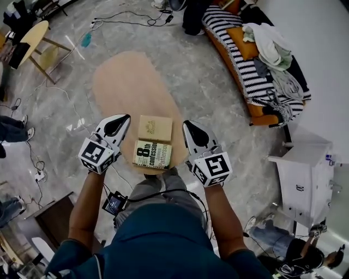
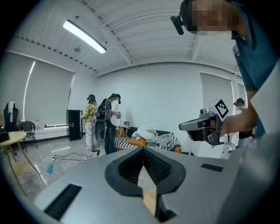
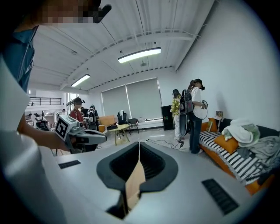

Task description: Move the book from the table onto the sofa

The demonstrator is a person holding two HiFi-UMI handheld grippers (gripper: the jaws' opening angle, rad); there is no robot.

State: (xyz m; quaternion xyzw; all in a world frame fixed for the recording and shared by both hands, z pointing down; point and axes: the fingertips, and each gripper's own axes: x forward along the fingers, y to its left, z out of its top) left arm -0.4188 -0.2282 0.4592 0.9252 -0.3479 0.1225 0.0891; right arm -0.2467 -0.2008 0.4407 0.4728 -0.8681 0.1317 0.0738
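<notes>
My left gripper [image 1: 120, 123] and right gripper [image 1: 190, 128] were both clamped shut on nothing, either side of the table's [image 1: 117, 82] near end. The book [image 1: 152, 153] lay flat there, long axis crosswise, cover top toward the left. A tan book [image 1: 155, 128] touched its far edge. The sofa [image 1: 240, 68] sat well off the table's far right, with clothes [image 1: 272, 46] piled on it.

Grey marbled floor [image 1: 180, 76], with cables [image 1: 125, 16] trailing along the top of the head view. At upper right is an orange sofa [image 1: 240, 68] with a striped cover, heaped with clothes [image 1: 270, 46]. A white cabinet [image 1: 305, 169] stands at right and a round yellow side table [image 1: 34, 35] at upper left. White walls [image 3: 227, 65], blind-covered windows [image 3: 131, 100] and ceiling strip lights [image 3: 139, 54].
</notes>
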